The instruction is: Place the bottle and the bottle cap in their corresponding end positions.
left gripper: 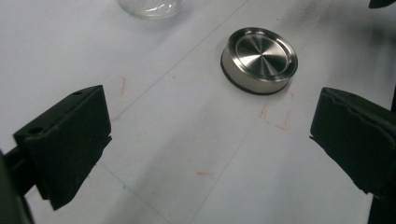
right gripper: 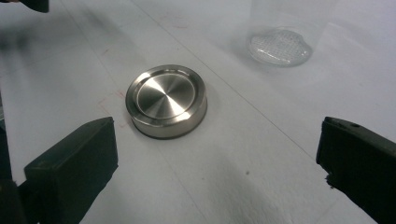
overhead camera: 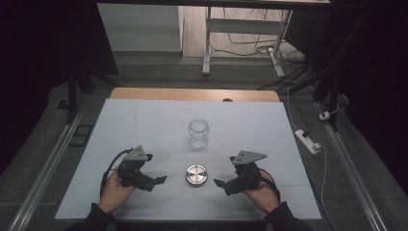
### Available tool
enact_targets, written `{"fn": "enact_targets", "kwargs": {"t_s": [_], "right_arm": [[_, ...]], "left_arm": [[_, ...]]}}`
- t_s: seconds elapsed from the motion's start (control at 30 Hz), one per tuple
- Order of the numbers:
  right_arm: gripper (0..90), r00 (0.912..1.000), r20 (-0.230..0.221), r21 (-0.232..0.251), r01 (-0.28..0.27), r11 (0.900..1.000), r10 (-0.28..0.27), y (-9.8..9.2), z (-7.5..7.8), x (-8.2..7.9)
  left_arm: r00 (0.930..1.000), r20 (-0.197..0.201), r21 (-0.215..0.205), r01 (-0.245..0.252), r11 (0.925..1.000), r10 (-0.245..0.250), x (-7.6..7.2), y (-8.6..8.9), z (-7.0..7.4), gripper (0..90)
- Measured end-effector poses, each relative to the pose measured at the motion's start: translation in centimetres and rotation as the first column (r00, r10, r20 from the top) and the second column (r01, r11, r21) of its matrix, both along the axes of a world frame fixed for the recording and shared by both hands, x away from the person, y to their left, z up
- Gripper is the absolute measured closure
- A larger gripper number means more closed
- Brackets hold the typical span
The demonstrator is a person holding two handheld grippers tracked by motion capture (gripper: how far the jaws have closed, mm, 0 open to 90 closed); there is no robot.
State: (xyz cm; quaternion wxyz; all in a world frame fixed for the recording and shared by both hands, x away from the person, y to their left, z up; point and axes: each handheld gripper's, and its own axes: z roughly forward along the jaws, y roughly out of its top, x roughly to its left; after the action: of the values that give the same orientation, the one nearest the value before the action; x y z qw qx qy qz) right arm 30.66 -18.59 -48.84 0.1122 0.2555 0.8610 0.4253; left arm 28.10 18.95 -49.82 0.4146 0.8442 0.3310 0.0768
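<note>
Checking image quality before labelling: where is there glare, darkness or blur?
High view: room edges dark, white table evenly lit, glass jar small and soft. Left gripper view: metal lid sharp with radial sheen, jar cropped at the top. Right gripper view: lid crisp, jar base hazy.

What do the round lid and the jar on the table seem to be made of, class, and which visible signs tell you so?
Lid: apparently brushed metal, perhaps steel; it is silvery with fine circular machining lines and radiating glints, plus a thin dark ring at its base, maybe rubber.
Jar: apparently clear glass, though clear plastic is possible; the white table shows through it and it carries bright highlights.
</note>
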Motion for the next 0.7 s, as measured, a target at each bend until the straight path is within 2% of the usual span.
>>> {"fn": "enact_targets", "kwargs": {"t_s": [0.7], "right_arm": [[0.0, 0.9971, 0.008, -0.007, 0.076, 0.997, -0.076, -3.0, 0.1, -1.0]], "left_arm": [[0.9963, -0.004, 0.008, -0.085, 0.9963, 0.085, -3.1, 3.0, -0.5, 0.0]]}}
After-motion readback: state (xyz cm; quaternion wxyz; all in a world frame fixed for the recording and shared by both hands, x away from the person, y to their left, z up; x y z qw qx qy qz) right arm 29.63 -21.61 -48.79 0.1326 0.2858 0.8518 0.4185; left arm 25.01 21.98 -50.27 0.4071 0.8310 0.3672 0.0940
